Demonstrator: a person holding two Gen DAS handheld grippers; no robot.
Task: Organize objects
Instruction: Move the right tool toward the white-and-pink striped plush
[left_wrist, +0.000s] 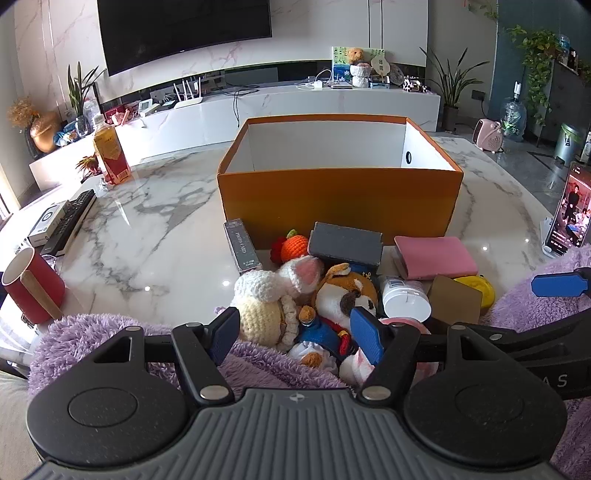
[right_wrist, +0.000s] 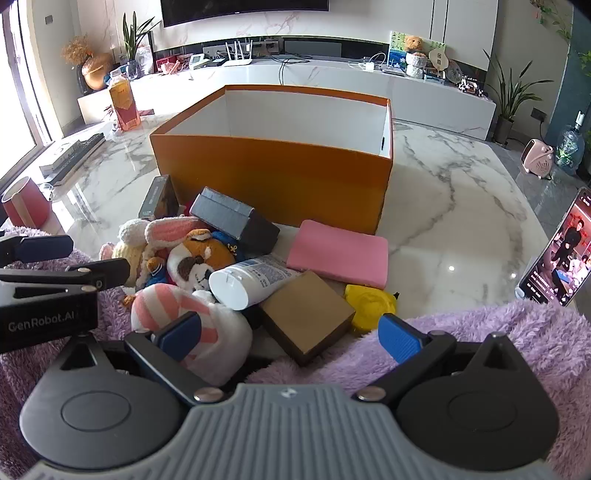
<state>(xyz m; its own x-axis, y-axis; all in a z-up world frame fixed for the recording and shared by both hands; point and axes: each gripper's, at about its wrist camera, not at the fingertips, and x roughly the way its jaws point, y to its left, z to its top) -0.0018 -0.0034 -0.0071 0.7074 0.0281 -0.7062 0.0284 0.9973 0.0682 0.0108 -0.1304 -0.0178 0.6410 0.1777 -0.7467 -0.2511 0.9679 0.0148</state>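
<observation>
Both tongs are hanging open, gripping nothing. The left tongs (left_wrist: 297, 334) are hovering over the plush toys (left_wrist: 317, 295) heaped on the bench (left_wrist: 147, 221); the right tongs (right_wrist: 290, 338) are facing the brown box (right_wrist: 306, 314). Beyond the heap, the orange box (right_wrist: 273, 173) is standing open.

Marble table (left_wrist: 155, 236) carries orange box (left_wrist: 340, 199), red cup (left_wrist: 31, 284), juice bottle (left_wrist: 110, 155)

one orange box (left_wrist: 340, 199), one pink pad (right_wrist: 338, 258), one white bottle (right_wrist: 251, 282), one red cup (left_wrist: 31, 286)
</observation>
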